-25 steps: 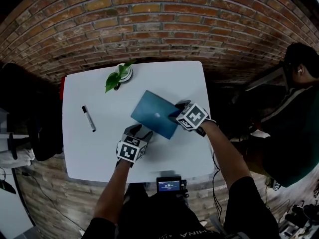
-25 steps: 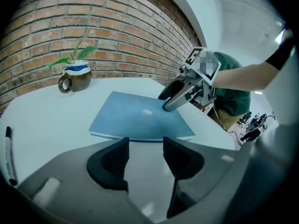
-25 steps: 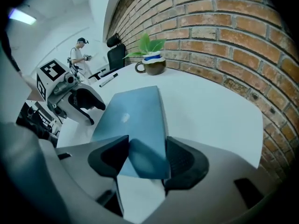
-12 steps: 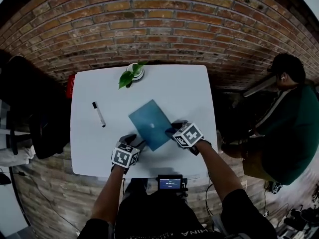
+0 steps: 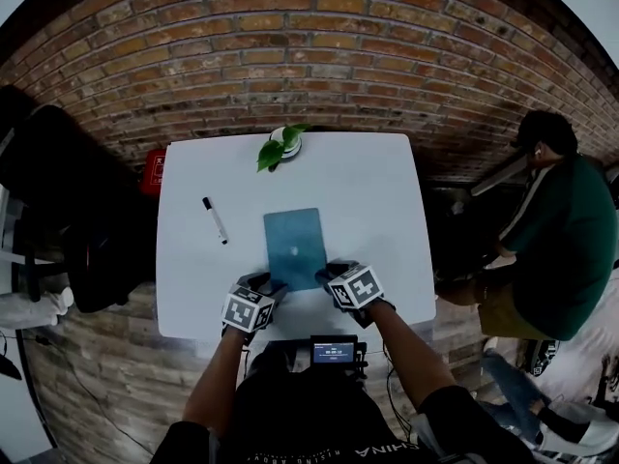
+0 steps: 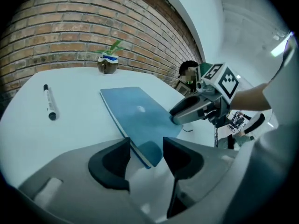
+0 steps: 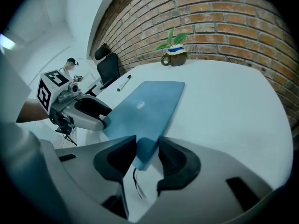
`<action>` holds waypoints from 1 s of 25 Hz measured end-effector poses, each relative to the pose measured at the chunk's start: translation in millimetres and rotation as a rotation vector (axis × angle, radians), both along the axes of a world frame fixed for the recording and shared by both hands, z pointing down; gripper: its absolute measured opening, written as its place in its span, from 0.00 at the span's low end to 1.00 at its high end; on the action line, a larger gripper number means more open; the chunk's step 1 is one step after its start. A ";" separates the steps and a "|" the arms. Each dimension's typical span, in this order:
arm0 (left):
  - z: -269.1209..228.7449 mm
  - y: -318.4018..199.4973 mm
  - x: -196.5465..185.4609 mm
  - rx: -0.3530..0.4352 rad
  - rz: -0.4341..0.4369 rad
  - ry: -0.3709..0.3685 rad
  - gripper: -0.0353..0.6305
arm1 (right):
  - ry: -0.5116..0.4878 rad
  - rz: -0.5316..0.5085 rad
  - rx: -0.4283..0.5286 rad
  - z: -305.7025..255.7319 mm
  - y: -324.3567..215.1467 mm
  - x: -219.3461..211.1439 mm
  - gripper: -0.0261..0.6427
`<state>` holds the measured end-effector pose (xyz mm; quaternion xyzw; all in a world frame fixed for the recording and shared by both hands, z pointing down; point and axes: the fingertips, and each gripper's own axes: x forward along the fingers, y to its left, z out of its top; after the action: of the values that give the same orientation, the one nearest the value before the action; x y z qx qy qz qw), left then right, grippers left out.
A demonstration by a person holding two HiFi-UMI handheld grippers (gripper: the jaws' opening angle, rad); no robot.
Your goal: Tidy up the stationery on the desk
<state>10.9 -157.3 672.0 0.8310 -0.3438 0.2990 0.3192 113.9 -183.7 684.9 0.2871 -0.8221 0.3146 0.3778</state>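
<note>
A flat blue notebook (image 5: 295, 245) lies on the white table (image 5: 372, 191), its near edge by the table's front. My left gripper (image 5: 269, 283) stands open at its near left corner; that corner (image 6: 150, 150) pokes between the wide jaws. My right gripper (image 5: 327, 274) is at the near right corner; its jaws have just been closing, and the corner (image 7: 145, 148) fills the gap between the pads. A black marker (image 5: 215, 220) lies apart on the left. Each gripper view shows the other gripper, the right gripper (image 6: 187, 113) and the left gripper (image 7: 93, 118), at the opposite corner.
A small potted plant (image 5: 282, 143) stands at the table's far edge by the brick wall. A black chair (image 5: 58, 211) is left of the table, with a red object (image 5: 153, 170) beside it. A person in green (image 5: 556, 220) sits to the right.
The notebook has slid toward the table's near edge and turned from a slant to square with the table. Both grippers came back with it at its near corners.
</note>
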 end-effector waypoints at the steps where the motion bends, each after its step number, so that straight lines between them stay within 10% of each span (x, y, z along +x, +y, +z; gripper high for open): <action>1: 0.3 -0.3 -3.6 0.006 0.003 -0.009 0.39 | 0.000 0.020 0.004 -0.5 2.6 -3.2 0.27; 25: 2.1 3.0 -14.4 0.026 -0.092 -0.046 0.35 | 0.000 -0.006 -0.016 -1.9 16.7 -10.8 0.27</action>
<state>-3.5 -154.3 674.1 0.8112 -0.3926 0.2986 0.3140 103.2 -167.0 682.9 0.2815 -0.8204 0.3203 0.3809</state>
